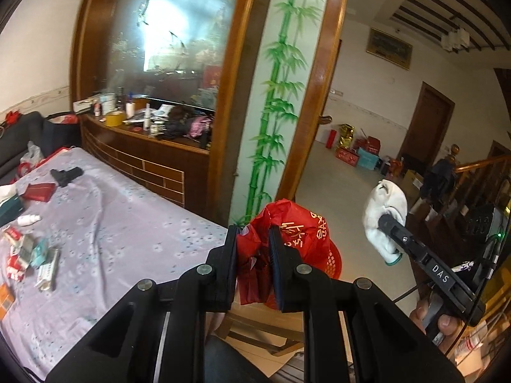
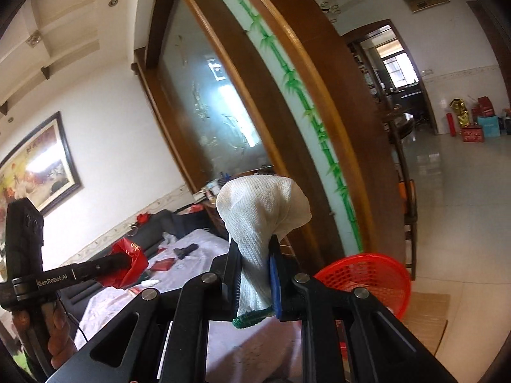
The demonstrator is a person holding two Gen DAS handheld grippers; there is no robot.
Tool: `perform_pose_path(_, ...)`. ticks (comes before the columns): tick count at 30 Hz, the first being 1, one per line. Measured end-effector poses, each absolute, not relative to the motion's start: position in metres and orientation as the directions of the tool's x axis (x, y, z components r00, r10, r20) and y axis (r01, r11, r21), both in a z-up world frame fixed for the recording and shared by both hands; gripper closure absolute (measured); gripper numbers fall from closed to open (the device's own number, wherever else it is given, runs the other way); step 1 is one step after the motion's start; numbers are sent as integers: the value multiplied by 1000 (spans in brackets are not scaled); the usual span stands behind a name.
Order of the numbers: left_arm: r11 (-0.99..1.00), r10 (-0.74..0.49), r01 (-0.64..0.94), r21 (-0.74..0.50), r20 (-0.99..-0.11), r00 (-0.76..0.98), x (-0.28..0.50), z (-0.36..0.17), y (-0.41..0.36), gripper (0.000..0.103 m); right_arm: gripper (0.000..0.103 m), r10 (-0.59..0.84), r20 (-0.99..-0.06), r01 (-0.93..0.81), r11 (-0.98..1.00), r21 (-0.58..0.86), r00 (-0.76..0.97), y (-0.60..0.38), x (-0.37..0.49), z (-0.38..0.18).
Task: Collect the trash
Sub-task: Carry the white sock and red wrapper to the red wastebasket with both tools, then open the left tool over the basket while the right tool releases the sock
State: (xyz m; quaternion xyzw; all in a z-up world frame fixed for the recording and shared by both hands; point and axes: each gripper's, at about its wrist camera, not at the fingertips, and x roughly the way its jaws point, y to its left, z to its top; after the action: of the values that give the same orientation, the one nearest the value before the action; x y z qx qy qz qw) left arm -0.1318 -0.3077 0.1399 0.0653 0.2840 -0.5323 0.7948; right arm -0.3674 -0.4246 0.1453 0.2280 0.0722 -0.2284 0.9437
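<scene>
My left gripper (image 1: 253,239) is shut on a red plastic bag (image 1: 287,233) with gold lettering, held above a red mesh basket (image 1: 332,263). The bag also shows at the left of the right wrist view (image 2: 129,265). My right gripper (image 2: 255,255) is shut on a white knit glove (image 2: 262,210) with a green cuff, held in the air left of the red basket (image 2: 367,271). The glove shows in the left wrist view (image 1: 385,214) to the right of the bag.
A table under a lilac flowered cloth (image 1: 121,223) carries a red box (image 1: 40,191), a black object (image 1: 65,175), a small white bottle (image 1: 28,220) and several crumpled packets (image 1: 32,252). A wooden cabinet (image 1: 153,159) with a cluttered ledge stands behind. Tiled floor (image 2: 453,191) stretches right.
</scene>
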Motion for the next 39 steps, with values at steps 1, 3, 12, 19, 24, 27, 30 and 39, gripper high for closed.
perform_pose_path(1,422,-806,885,-196,-529,267,-133,137,-315,86,87,-404,-248,472,788,396,881,-428,-368,143)
perform_pose_path(3,410,-803,889,-202,-543,247,-133,130,-327,86,87,-407,-262,482,778,403,875,-433,-369,139)
perform_pose_path(12,329,-787,910,-250,-606,119,-137,88,-387,86,87,-379,-319,492,738,462,868,-471,-364,120)
perform_pose_path(19,288,-736,923,-256,-676,42,-142,41,-440,86,85,-346,-370,500,702,507,862,-505,-358,94)
perform_pose_path(24,272,-698,931,-245,-716,16,-144,15,-472,86,85,-341,-415,526,677,514,844,-525,-355,76)
perform_pose_path(27,267,-679,930,-253,-734,-4,-141,0,-486,85,85,-337,-443,544,657,522,831,-538,-353,64)
perform_pose_path(30,265,-675,927,-266,-737,-18,-138,-9,-491,85,85,-334,-454,552,639,535,826,-546,-354,56)
perform_pose_path(39,282,-674,920,-272,-739,-12,-132,-15,-496,78,85,-319,-460,546,641,540,829,-554,-352,55)
